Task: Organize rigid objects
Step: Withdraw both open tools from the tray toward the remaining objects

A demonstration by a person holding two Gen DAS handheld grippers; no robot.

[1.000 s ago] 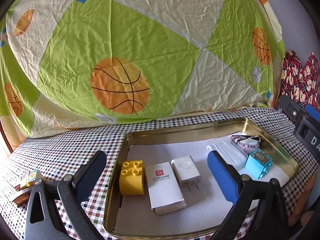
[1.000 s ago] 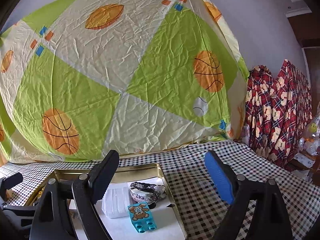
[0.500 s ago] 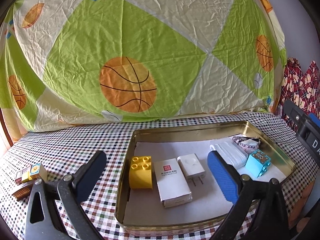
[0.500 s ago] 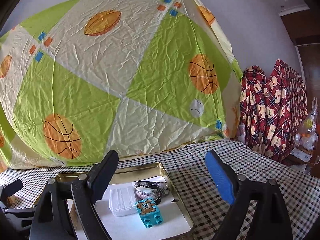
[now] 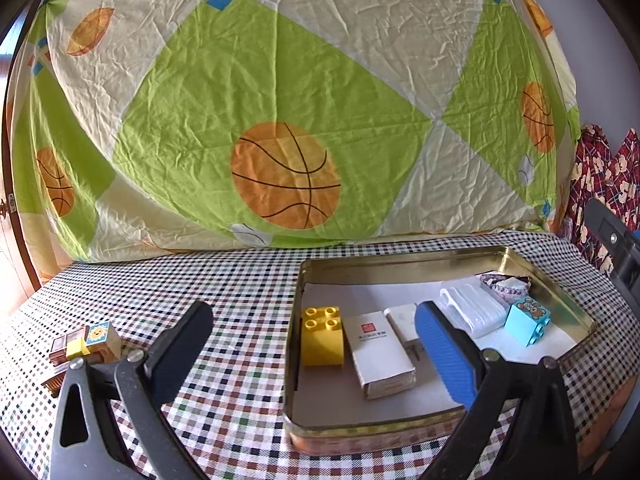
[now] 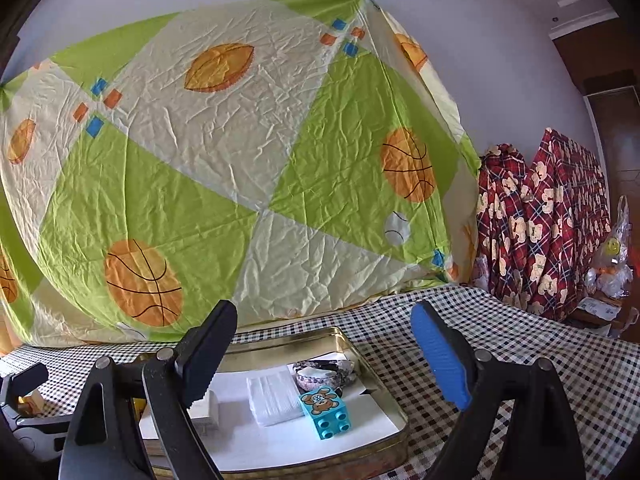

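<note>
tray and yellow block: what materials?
Tray: looks like thin sheet metal, a shiny gold-toned tin, since its inner walls reflect light; the floor is covered by white paper. Yellow block: probably moulded plastic, smooth and glossy, with four studs on top.

Basketball-print sheet [image 5: 280,120] — white wall [image 6: 480,40]

Beyond the tongs hangs a crumpled green-and-cream basketball-print sheet [image 5: 280,120]; a red plaid teddy-bear cloth [image 6: 540,220] hangs to their right, a checkered tablecloth [image 5: 240,292] beneath.

left tongs [image 5: 316,348]: jaws wide apart, empty | right tongs [image 6: 332,352]: jaws wide apart, empty
</note>
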